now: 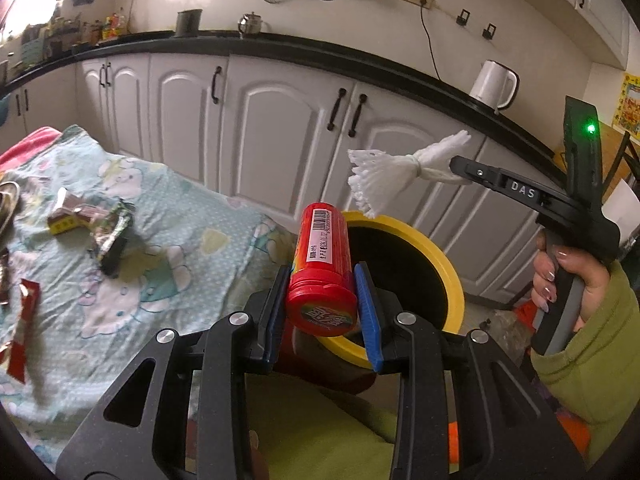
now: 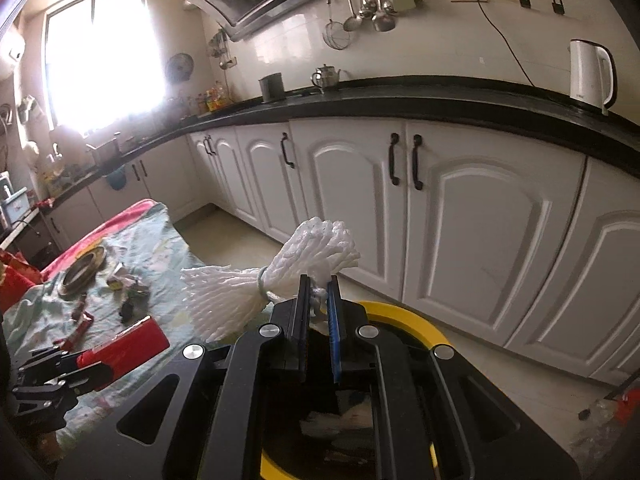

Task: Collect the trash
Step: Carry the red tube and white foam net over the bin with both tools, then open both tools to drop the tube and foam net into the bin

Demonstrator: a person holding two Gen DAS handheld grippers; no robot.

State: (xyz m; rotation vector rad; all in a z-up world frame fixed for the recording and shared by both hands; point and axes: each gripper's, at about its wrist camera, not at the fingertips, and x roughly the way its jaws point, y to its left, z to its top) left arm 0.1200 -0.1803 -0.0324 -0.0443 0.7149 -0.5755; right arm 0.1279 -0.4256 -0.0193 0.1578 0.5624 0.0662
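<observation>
1. Left tool (image 1: 322, 294): black hinged arms ending in ribbed blue pads, clamped on a red canister (image 1: 323, 268). The canister is a smooth plastic cylinder with a wider cap and a white barcode label, tilted, its far end over the near rim of the bin.
2. Right tool (image 2: 318, 312): the same black construction with blue pads, closed on the tied neck of a white foam net (image 2: 276, 280). The net is a soft mesh sleeve cinched with a pale band and flared at both ends; in the left wrist view it (image 1: 394, 172) hangs in the air above the far rim of the bin.
3. Bin (image 1: 440, 264): round, with a thick glossy yellow rim and a dark interior, standing on the floor beside the tabletop. In the right wrist view, pale crumpled material lies inside, too obscured to identify.
4. Tabletop (image 1: 192, 216): covered by a soft pale-blue cloth with a cartoon print and a red edge.
5. Remaining litter on the cloth: crinkled foil wrappers (image 1: 100, 228), a flat red wrapper (image 1: 26, 316) and a round metal dish (image 2: 82, 270).
6. Room: a kitchen with white arch-panelled cabinets (image 2: 460, 220) bearing black handles, a black counter carrying a white kettle (image 2: 592, 74), steel utensils hanging on the wall, a range hood and a bright window.
</observation>
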